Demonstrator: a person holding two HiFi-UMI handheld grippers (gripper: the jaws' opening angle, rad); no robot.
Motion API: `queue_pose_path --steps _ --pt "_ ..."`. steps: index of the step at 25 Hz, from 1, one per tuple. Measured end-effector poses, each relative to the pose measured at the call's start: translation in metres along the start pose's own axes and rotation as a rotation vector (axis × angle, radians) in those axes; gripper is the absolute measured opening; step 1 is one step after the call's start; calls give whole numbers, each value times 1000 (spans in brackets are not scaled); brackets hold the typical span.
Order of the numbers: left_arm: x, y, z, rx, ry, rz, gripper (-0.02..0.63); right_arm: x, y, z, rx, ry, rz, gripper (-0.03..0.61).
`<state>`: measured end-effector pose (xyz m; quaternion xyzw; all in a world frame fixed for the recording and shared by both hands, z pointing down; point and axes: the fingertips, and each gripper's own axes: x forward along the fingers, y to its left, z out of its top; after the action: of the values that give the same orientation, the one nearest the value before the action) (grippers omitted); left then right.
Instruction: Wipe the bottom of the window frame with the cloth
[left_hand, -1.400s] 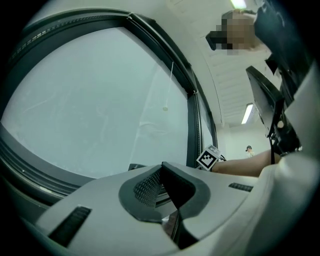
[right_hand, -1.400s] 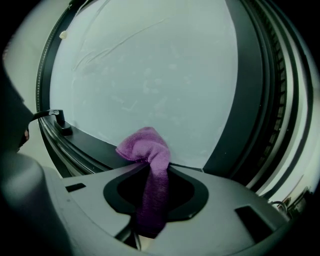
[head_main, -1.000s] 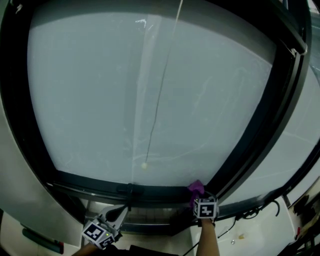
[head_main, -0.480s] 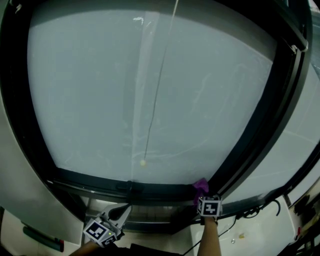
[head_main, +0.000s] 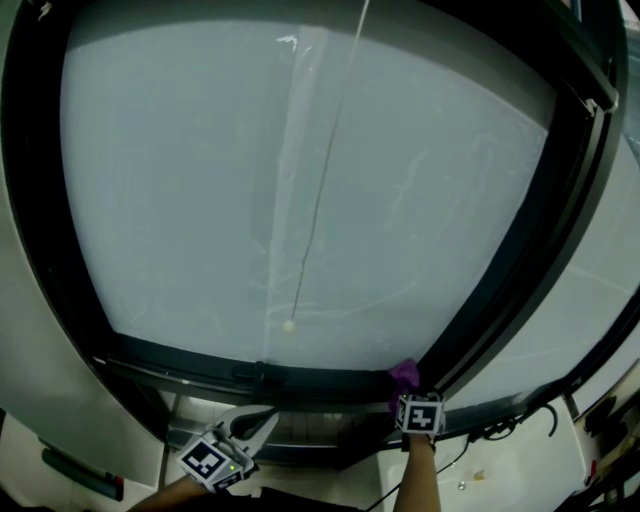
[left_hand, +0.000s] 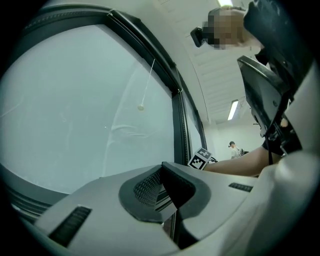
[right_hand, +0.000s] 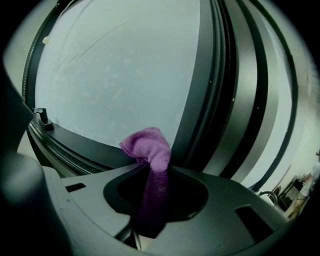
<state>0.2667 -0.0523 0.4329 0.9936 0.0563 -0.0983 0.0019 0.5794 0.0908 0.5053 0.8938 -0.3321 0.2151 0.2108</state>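
A purple cloth (right_hand: 148, 148) sticks out of my right gripper (right_hand: 152, 172), which is shut on it. In the head view the purple cloth (head_main: 404, 374) touches the dark bottom window frame (head_main: 310, 382) at its right corner, beside the slanted upright bar (head_main: 520, 260). My right gripper (head_main: 410, 395) sits just below the cloth, with its marker cube facing me. My left gripper (head_main: 262, 420) hovers lower left, under the frame, jaws closed with nothing between them. In the left gripper view the left gripper (left_hand: 162, 182) points along the glass, and the right marker cube (left_hand: 199, 159) shows ahead.
A blind cord with a small bead (head_main: 289, 325) hangs before the large frosted pane (head_main: 300, 180). A small latch (right_hand: 42, 118) sits on the bottom frame to the left. Cables and a white sill (head_main: 500, 460) lie at lower right. A person stands far off in the room (left_hand: 232, 146).
The right gripper and cloth slid a little rightwards along the bottom frame, into the corner. The left gripper drifted slightly right and upward.
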Motion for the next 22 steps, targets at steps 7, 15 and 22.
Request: queue_pose_path --steps 7,15,22 --pt "-2 2 1 -47 4 -2 6 -1 -3 -4 55 8 -45 100" --pt "-13 8 -3 -51 15 14 6 -9 -10 -6 32 -6 -153 100" --pt "-22 19 8 -65 -19 36 6 -11 -13 -9 -35 25 -209 100"
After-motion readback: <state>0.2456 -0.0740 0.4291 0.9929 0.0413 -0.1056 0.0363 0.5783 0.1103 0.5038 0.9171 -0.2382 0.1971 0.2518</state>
